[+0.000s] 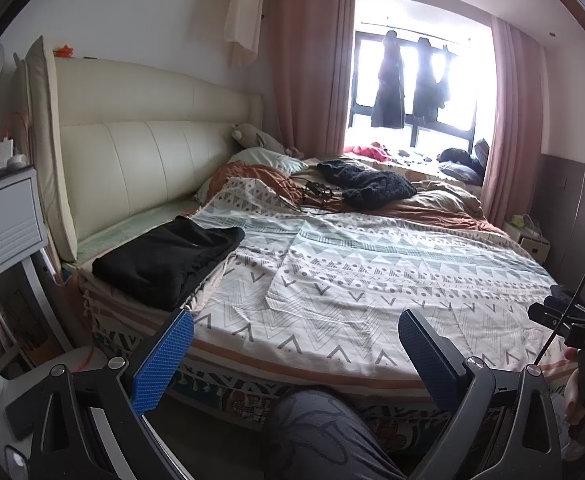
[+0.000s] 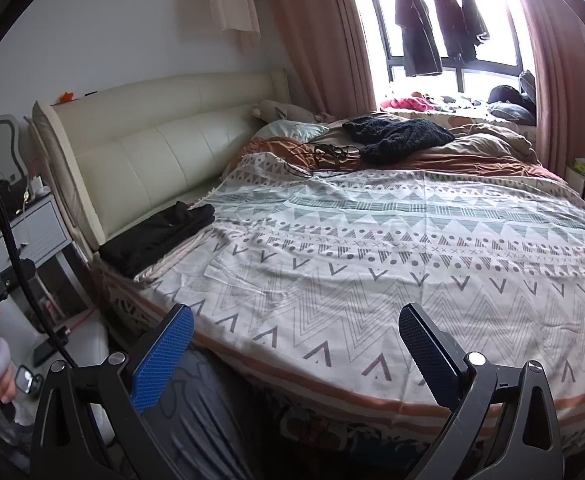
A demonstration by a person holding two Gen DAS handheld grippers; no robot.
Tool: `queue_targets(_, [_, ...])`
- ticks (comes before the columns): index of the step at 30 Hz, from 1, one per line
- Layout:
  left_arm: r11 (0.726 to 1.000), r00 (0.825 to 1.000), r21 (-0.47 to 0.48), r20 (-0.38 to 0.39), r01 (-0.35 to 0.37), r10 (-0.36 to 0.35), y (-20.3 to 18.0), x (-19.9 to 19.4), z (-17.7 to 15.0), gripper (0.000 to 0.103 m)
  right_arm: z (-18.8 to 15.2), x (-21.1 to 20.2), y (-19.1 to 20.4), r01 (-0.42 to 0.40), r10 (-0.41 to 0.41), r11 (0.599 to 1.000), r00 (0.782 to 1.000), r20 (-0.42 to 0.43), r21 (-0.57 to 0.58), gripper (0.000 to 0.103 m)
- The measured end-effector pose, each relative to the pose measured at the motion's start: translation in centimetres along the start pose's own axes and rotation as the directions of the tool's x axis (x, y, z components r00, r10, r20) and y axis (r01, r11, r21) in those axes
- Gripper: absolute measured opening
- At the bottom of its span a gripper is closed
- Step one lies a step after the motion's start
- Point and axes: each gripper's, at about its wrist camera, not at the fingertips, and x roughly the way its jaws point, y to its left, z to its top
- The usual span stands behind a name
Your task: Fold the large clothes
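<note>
Both claws hang over the near edge of the bed covered by a white quilt printed with grey and teal zigzags and triangles (image 1: 372,272), and neither has reached a garment. The step in hand appears to be fetching the next piece to fold.

The likeliest candidate is the rumpled dark knitted garment (image 1: 366,182), lying at the far side of that quilt toward the window, on the rust-brown bedding. Just beside it, on its headboard side, lies a tangle of thin black cables (image 1: 312,194); a good pick would come in from the side away from them, so that no cable is dragged along. It would help to take the knit by an edge or shoulder, not a bunched middle, then spread it flat on the open patterned stretch of the quilt.

A black folded garment (image 1: 168,260) rests on the quilt's corner nearest the cream padded headboard (image 1: 140,152), seemingly finished, and is best left alone.

The left claw (image 1: 296,360) stands wide apart, its blue textured pads (image 1: 164,364) holding and touching nothing. The right claw (image 2: 296,360) is equally wide and empty.
</note>
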Motion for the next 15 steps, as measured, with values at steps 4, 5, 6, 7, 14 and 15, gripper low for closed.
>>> queue_targets(4, [1.000, 1.000, 0.002, 0.001, 0.002, -0.002, -0.06, -0.11, 0.05, 0.103, -0.12, -0.03, -0.07, 0.005, -0.005, 1.000, 1.000, -0.001, 0.006, 0.103])
queue_targets(5, [1.000, 1.000, 0.001, 0.002, 0.002, -0.002, -0.07, -0.10, 0.01, 0.103, -0.10, -0.03, -0.13, 0.006, -0.006, 1.000, 1.000, -0.001, 0.007, 0.103])
queue_targets(6, [1.000, 1.000, 0.001, 0.005, 0.003, -0.003, -0.08, -0.13, 0.02, 0.103, -0.11, -0.06, -0.18, 0.008, -0.008, 1.000, 1.000, 0.000, 0.009, 0.103])
queue_targets(7, [1.000, 1.000, 0.000, 0.008, 0.003, -0.003, -0.09, -0.16, 0.02, 0.103, -0.11, -0.07, -0.22, 0.008, -0.008, 1.000, 1.000, 0.001, 0.011, 0.103])
queue_targets(14, [1.000, 1.000, 0.001, 0.010, 0.002, -0.002, 0.08, -0.27, -0.01, 0.102, -0.19, -0.31, -0.30, 0.011, -0.011, 1.000, 1.000, 0.005, 0.021, 0.103])
queue_targets(15, [1.000, 1.000, 0.002, 0.012, 0.001, -0.001, 0.11, -0.32, -0.03, 0.102, -0.21, -0.31, -0.32, 0.011, -0.011, 1.000, 1.000, 0.004, 0.021, 0.103])
